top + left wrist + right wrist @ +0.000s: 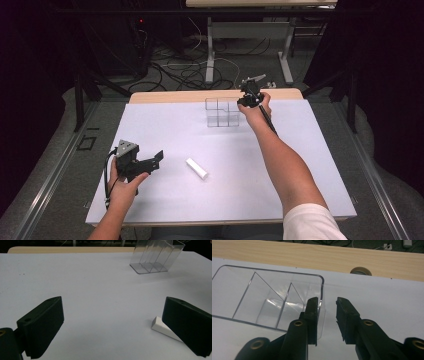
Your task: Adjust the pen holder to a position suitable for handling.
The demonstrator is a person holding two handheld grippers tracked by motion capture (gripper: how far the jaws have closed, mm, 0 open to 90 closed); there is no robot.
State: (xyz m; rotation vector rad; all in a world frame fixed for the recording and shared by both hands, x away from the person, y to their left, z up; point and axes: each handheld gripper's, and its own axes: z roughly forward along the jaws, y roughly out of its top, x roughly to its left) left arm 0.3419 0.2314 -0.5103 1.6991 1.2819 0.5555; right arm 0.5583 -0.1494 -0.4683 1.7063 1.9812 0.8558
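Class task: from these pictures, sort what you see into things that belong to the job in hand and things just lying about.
In the job:
right tongs
clear divided organiser, one jaw inside its end wall

Lying about:
white tube
left tongs, open
cables on floor

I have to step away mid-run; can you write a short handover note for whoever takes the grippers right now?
Left gripper: open, nothing held, low over the near left of the mat, beside the white block.
Right gripper: jaws partly closed around the right end wall of the clear organizer at the far edge; one jaw inside, one outside, pads not yet pressing as far as I can tell.
Done: right gripper is placed at the organizer.
Left, probably: grip the organizer, pick up the block, put it in a compartment; all compartments look empty.
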